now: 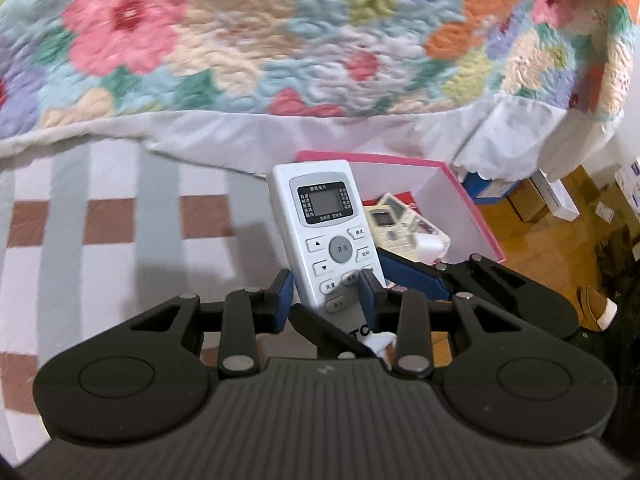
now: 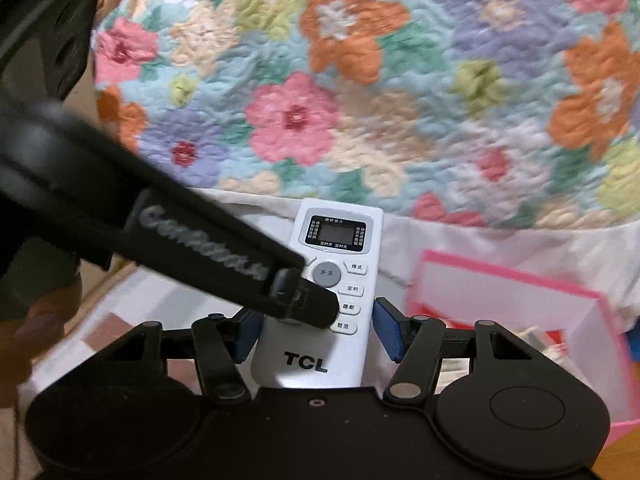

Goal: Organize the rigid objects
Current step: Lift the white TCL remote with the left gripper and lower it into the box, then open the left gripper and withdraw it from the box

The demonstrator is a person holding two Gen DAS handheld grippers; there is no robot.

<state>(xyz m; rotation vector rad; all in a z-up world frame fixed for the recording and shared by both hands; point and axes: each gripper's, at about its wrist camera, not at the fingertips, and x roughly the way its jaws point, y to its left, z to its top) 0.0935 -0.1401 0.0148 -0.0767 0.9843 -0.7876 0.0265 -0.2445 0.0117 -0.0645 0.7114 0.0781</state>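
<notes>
While both grippers meet at one white rectangular plastic remote control [image 1: 324,232], only the left gripper [image 1: 326,294] shows a plain hold: its blue pads stand partly closed and press the lower sides of the remote, which is lifted above the bed with its screen end far. Seen from the right wrist, the right gripper [image 2: 316,330] stands wider; its left pad lies against the remote's [image 2: 334,280] edge, its right pad just clear, so a firm grip cannot be confirmed. To the near right sits a pink-edged open cardboard box [image 1: 476,216], holding a cream remote control [image 1: 394,226] and a white plug adapter [image 1: 430,246]. Beyond lies a floral quilted bedspread [image 1: 240,40]; a striped sheet [image 1: 120,220] lies at left.
</notes>
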